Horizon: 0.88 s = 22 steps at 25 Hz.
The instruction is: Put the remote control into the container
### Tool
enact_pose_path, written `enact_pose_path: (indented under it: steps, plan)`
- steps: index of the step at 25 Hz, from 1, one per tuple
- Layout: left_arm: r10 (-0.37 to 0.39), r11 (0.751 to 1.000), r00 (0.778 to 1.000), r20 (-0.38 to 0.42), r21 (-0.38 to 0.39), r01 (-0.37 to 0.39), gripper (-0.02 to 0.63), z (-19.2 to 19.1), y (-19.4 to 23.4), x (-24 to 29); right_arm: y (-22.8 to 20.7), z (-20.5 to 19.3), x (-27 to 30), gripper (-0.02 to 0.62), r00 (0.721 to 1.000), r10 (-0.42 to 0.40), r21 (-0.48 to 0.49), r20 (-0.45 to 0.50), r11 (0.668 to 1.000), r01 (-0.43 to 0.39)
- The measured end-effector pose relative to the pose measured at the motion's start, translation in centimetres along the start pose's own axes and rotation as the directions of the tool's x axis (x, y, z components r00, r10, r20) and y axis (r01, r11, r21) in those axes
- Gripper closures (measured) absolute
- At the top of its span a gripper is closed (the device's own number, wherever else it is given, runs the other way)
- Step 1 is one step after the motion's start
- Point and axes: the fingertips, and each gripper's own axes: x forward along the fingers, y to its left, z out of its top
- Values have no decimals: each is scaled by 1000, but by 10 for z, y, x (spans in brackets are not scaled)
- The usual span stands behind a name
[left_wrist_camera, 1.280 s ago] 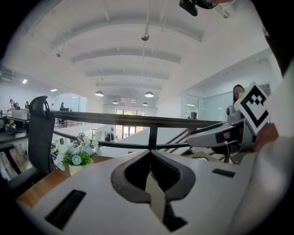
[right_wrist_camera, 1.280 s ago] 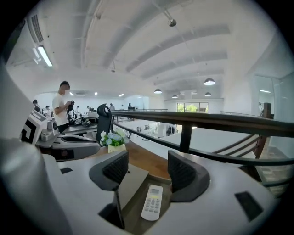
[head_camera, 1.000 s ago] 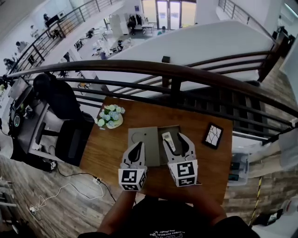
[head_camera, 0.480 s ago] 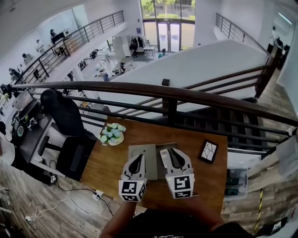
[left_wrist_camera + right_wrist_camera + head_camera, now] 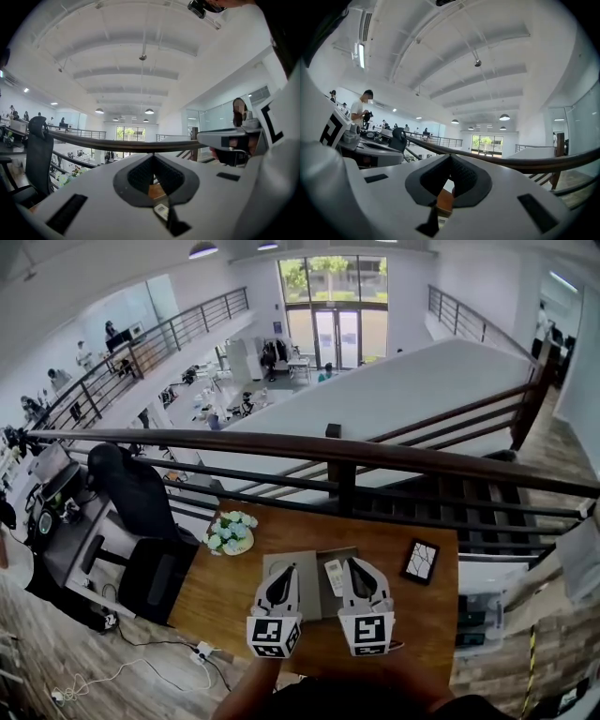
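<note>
A white remote control (image 5: 334, 576) lies in the open right part of the grey container (image 5: 302, 559) on the wooden table (image 5: 422, 610). My left gripper (image 5: 285, 571) hovers over the container's left, lidded half, jaws together and empty. My right gripper (image 5: 357, 564) hangs just right of the remote, apart from it. Its jaws have just closed with nothing between them. In the left gripper view the pads meet at the tip of the left gripper (image 5: 153, 155). The right gripper view shows the right gripper (image 5: 450, 157) with its pads closed too.
A pot of pale flowers (image 5: 228, 532) stands at the table's far left corner, and a black-framed picture (image 5: 419, 561) lies at the far right. A dark railing (image 5: 337, 451) runs behind the table. A black office chair (image 5: 141, 512) stands left of the table.
The right gripper's jaws went from wide open beside the remote to shut. Both grippers rose and drew back towards me. The remote stayed in the container.
</note>
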Motion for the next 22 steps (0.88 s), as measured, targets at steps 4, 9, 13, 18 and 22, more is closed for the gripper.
enact_pose_path:
  steps: [4, 9, 13, 18, 22]
  plan:
    - [-9, 1000, 1000, 6, 4, 9, 600, 1, -2, 0, 1, 0, -1, 566, 1000, -1, -6, 4, 1000, 1]
    - [-14, 1000, 1000, 10, 4, 14, 600, 3, -3, -1, 2, -1, -1, 568, 1000, 3, 4, -1, 1000, -3]
    - [-16, 1000, 1000, 9, 1, 16, 600, 3, -4, -1, 3, -2, -1, 568, 1000, 6, 3, -6, 1000, -6]
    - [-17, 1000, 1000, 8, 0, 17, 600, 4, -3, -2, 5, -4, 1, 568, 1000, 16, 16, -19, 1000, -16]
    - [-25, 1000, 1000, 9, 1, 25, 600, 5, -7, 0, -2, -7, 0, 568, 999, 15, 51, -35, 999, -13]
